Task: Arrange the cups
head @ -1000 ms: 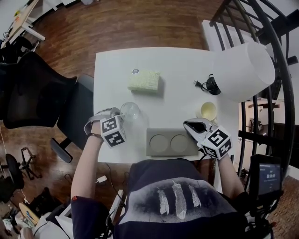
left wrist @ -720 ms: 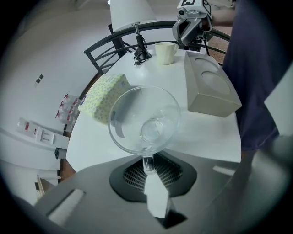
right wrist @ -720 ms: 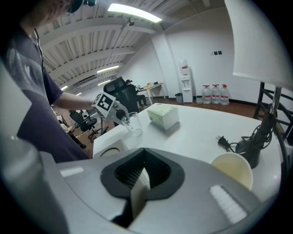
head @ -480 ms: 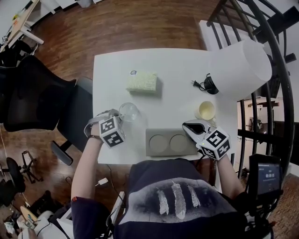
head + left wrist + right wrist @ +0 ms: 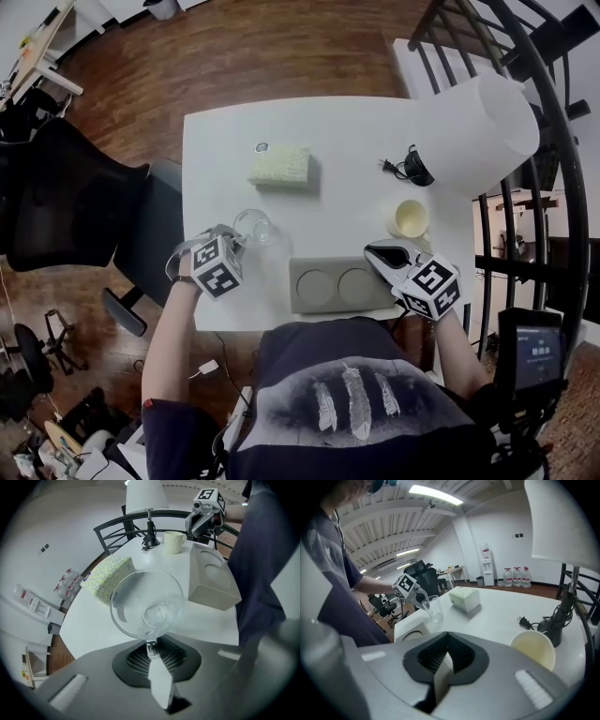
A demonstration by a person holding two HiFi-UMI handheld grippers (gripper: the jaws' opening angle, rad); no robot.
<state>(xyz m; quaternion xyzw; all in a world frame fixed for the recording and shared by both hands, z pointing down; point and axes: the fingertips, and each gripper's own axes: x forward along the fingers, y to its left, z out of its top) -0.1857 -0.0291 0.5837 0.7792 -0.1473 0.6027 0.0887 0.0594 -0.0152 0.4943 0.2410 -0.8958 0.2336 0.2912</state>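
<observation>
Two cups: glass cup (image 5: 253, 225) upright on table (image 5: 347, 141) left, cream cup (image 5: 411, 217) right, grey two-well holder (image 5: 337, 302) near both. Left gripper (image 5: 151, 649) pinches the glass rim; right gripper (image 5: 443, 665) closed, empty, near cream cup. Nothing shifted on the table versus a second ago.

We see a clear glass cup (image 5: 253, 225) upright on the white worktop (image 5: 356, 141), its near rim pinched by the left tongs (image 5: 151, 649), and an empty cream cup (image 5: 411, 217) upright well to its right.
</observation>
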